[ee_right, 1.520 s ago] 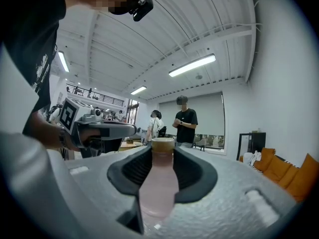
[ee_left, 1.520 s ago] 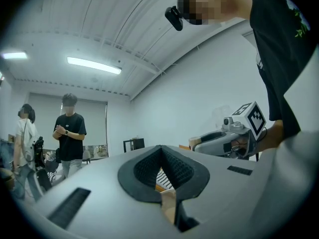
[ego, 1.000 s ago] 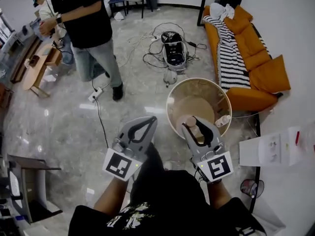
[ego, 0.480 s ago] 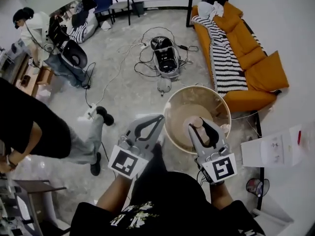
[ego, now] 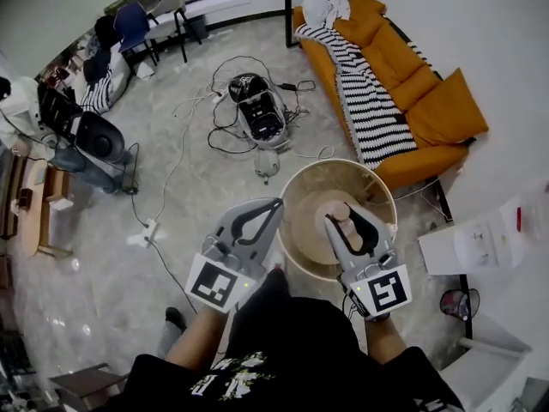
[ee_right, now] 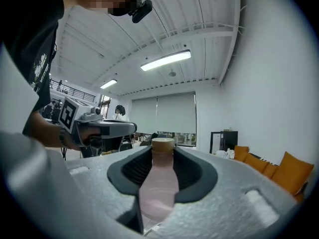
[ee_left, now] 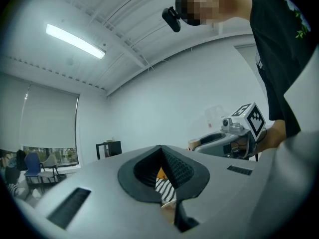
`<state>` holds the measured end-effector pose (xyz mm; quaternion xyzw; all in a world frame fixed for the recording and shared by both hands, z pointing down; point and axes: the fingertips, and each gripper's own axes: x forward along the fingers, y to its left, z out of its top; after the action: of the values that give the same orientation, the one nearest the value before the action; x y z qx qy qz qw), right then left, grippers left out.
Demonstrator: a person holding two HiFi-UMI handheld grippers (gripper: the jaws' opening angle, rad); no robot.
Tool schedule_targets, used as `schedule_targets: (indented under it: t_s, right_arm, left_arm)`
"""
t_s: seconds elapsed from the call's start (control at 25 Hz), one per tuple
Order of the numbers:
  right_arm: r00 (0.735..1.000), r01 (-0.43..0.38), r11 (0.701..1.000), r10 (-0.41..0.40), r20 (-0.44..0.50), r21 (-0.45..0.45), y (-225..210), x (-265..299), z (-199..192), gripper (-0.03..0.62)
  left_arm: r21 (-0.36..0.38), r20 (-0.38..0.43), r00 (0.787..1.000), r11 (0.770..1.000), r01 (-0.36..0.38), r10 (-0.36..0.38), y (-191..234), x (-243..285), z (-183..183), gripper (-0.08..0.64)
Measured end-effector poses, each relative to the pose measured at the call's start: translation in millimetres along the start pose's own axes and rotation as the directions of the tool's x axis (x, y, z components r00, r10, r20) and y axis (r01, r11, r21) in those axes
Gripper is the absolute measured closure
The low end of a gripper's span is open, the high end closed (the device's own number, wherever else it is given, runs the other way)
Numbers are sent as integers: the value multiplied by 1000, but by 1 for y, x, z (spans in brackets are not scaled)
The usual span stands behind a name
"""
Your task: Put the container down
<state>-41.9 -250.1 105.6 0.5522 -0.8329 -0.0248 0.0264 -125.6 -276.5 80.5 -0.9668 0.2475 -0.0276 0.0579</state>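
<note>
The floor (ego: 206, 196) is pale, glossy stone. An orange sofa (ego: 429, 101) runs along the right wall with a black-and-white striped blanket (ego: 364, 101) draped down it. A small white and black machine (ego: 256, 110) sits mid-floor in a tangle of cables, and a power strip (ego: 141, 234) lies further left. Chairs (ego: 137, 26) stand by the far window, and a seated person (ego: 26, 114) is over at the left edge.

Right in front of the holder is a round beige counter (ego: 302, 178) with a raised rim. The right hand-held gripper (ego: 345, 216) is clamped on the container (ego: 341, 230) — a pinkish bottle with a tan cap, squeezed at its body between the dark pads, cap pointing away from the hand. It is over the inside of the round counter, toward the near right. I cannot tell whether its base touches the surface.

The left hand-held gripper (ego: 276, 202) is closed on nothing, its tips meeting, and sits just beside the counter's left rim over bare floor.

The counter's far right rim comes near the sofa's front corner, and a white counter (ego: 485, 247) with papers stands to the right. The free space is to the left — bare floor between the cables and the holder.
</note>
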Motion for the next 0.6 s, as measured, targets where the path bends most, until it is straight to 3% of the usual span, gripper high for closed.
schedule_targets:
  t_s: [0.16,0.32,0.48,0.6]
  right_arm:
    - [994,100,995,-100,-49,7,-26,24,-8,465]
    - [977,212,977,-212,-25,-2,-53,37,-10,465]
    - [946,319,948,-318,-61,0,-83,44,-30,465]
    - [911,404,915,-401,-95,9,-106,42,-47,465]
  left_arm:
    - [-9,-4,996,996,94,-94,27,35,-8,548]
    - [-11,-15,977,977,213,-213,42,73,-18,548]
    - [-6,-10,949,950,314,-314,53,114,-33,548]
    - [-15,-14,916,916,401,-401,52,147,-47,548]
